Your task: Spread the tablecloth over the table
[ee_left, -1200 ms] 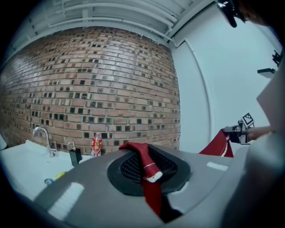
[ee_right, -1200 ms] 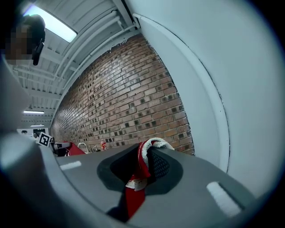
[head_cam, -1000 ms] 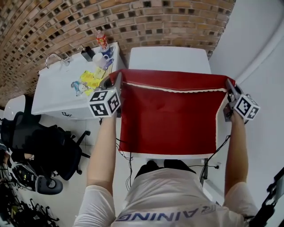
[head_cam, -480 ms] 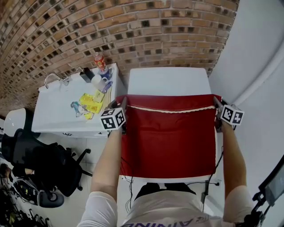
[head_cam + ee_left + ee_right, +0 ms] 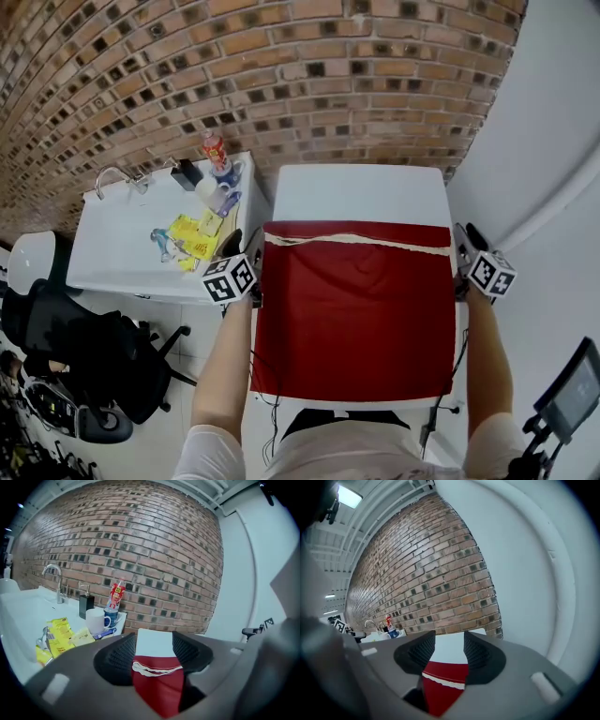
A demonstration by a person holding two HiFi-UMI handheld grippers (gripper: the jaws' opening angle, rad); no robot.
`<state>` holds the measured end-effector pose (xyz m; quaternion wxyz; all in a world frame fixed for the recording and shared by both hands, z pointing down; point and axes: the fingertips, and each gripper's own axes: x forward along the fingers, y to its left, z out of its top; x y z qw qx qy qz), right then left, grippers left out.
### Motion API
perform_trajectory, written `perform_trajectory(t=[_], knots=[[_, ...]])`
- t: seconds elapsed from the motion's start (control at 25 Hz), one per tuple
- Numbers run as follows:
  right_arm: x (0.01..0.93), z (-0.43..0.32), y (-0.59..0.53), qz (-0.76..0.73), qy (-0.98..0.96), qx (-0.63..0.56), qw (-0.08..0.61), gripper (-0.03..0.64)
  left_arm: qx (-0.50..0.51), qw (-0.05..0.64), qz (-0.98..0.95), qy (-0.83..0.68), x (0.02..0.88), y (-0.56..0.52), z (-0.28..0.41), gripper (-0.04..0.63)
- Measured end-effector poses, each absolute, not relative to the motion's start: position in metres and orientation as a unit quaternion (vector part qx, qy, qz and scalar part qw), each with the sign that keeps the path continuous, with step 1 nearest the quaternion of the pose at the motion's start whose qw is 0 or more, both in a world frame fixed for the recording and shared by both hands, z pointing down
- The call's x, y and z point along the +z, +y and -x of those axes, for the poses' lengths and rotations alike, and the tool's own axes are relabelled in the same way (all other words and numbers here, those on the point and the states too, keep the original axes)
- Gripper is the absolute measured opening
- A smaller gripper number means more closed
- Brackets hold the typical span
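Observation:
The red tablecloth (image 5: 356,309) lies flat over the near part of the white table (image 5: 356,192), its white-trimmed far edge folded over a little; the far strip of the table is bare. My left gripper (image 5: 246,255) stands at the cloth's far left corner and my right gripper (image 5: 467,236) at its far right corner. Both pairs of jaws have just been opening. In the left gripper view the left gripper (image 5: 153,644) is open, with the cloth (image 5: 157,686) lying loose below the gap. The right gripper (image 5: 449,644) is likewise open above the cloth (image 5: 440,691).
Left of the table stands a white counter (image 5: 112,244) with a tap (image 5: 112,173), yellow packets (image 5: 195,234), a white mug (image 5: 208,190) and a red bottle (image 5: 215,148). A black office chair (image 5: 84,347) stands at the lower left. A brick wall runs behind, and a white wall on the right.
Both grippers came down and toward the table with the cloth. The cloth went from held up taut to lying on the table, and both jaws opened and let its corners go.

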<state>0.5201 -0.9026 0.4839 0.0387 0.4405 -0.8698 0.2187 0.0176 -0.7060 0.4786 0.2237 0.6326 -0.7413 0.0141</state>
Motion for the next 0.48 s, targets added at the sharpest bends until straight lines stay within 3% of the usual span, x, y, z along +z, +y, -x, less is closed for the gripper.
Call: perform_trajectory(t=[0.08, 0.16, 0.28, 0.48], knots=[[0.474, -0.521, -0.880, -0.435, -0.876, 0.204, 0.037, 0.147, 0.009, 0.213, -0.646, -0.733, 0.469, -0.688, -0.035, 0.220], [0.467, -0.518, -0.846, -0.426, -0.885, 0.181, 0.051, 0.019, 0.020, 0.194, -0.661, -0.724, 0.459, -0.662, -0.059, 0.152], [0.454, -0.504, -0.785, -0.402, -0.902, 0.143, 0.069, 0.008, 0.047, 0.160, -0.671, -0.722, 0.447, -0.619, -0.093, 0.016], [0.437, -0.487, -0.721, -0.388, -0.912, 0.099, 0.083, 0.006, 0.020, 0.168, -0.670, -0.723, 0.441, -0.571, -0.122, 0.005]])
